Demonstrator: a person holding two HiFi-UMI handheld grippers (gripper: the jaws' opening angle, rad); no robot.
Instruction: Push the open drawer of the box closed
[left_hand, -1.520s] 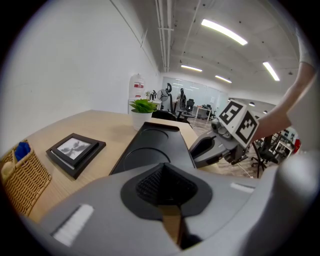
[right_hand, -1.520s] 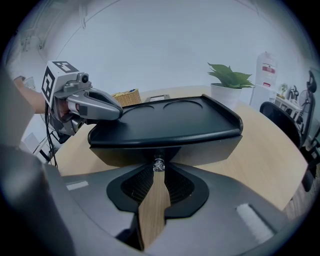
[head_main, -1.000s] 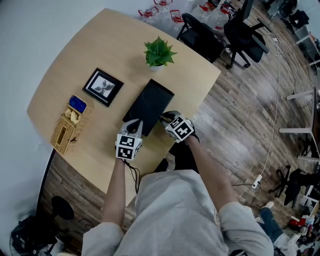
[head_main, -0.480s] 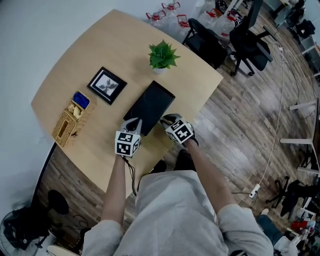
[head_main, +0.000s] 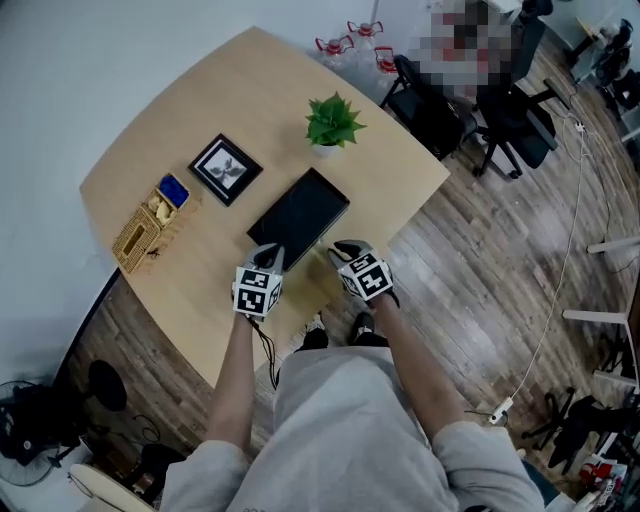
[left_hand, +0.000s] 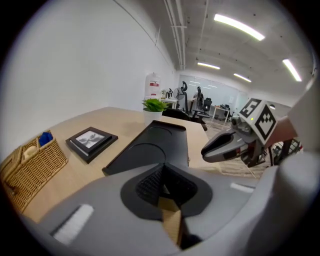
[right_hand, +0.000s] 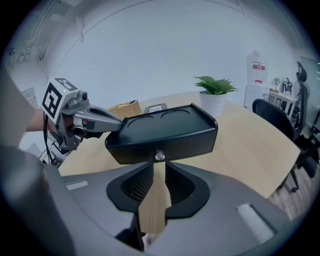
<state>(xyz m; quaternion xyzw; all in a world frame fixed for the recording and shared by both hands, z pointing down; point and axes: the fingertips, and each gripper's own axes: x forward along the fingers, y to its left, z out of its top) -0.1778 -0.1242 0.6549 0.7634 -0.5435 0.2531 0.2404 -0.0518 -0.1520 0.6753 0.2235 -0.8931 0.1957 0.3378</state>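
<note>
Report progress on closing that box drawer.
Done, it seems: the drawer front sits flush in the black box, with no gap showing. In hand: the right gripper, empty with jaws slightly apart, points at the knob. The left gripper is by the box's near corner. Left: probably just backing away.

The left claw (head_main: 272, 256) seemingly covers one corner of the box (head_main: 300, 212); basket (head_main: 130, 244) contents unreadably small.

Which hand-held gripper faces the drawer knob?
The right hand-held gripper: the small metal knob on the black box is straight ahead of its jaws; the left hand-held gripper sits at the box's corner.
</note>
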